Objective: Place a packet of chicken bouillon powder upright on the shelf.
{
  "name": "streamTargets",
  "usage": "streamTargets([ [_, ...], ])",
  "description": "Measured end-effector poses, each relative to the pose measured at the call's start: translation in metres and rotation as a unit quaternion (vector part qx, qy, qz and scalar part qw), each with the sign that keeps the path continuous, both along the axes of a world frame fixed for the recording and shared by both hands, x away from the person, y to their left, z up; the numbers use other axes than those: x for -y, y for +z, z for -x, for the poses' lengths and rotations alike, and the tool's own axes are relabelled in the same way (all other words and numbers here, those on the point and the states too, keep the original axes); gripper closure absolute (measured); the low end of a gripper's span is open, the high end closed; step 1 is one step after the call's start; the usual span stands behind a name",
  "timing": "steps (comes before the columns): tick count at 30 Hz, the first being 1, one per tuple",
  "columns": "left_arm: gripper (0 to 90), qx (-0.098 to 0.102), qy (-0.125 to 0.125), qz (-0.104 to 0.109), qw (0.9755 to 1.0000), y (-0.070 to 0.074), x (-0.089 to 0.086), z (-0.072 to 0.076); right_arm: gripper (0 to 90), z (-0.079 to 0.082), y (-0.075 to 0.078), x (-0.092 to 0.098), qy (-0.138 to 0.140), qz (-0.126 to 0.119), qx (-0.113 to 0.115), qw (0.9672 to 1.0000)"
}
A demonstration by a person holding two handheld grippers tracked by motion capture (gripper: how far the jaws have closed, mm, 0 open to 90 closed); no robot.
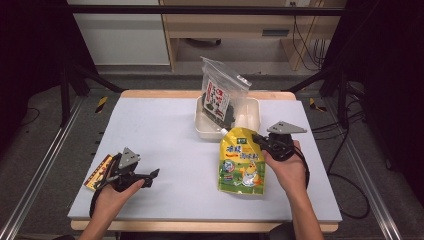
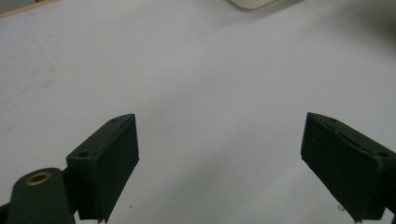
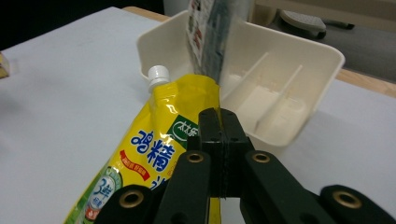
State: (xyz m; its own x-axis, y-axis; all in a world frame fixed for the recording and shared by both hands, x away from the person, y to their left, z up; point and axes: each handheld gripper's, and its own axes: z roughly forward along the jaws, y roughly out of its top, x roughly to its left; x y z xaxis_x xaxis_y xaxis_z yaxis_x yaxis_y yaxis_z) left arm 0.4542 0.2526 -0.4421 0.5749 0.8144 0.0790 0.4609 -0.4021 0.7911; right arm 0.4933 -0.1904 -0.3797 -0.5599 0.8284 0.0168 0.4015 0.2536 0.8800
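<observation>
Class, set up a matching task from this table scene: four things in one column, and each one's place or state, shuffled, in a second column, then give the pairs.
1. yellow spout pouch
2. clear snack bag
3. left gripper
4. orange packet

A. standing in the cream divided tray
B. jaws wide apart over bare tabletop
C. lying flat beside the left hand
D. top edge pinched by the right gripper

Pairs: 1-D, 2-A, 3-B, 4-C

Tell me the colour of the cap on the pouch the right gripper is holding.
White. The cap tops the yellow pouch; clearest in the right gripper view.
</observation>
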Motion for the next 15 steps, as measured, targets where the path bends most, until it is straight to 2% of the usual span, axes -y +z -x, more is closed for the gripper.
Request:
streamTargets([
  [4,11.3,-0.003,-0.001,0.005,1.0,0.0,-0.001,0.0,90.0,-0.002,0.007,-0.01,0.017,-0.006,0.008,0.9998],
  [15,12.5,0.002,-0.006,0.004,1.0,0.004,0.0,0.002,90.0,-0.015,0.022,-0.045,0.065,0.004,0.022,0.9976],
])
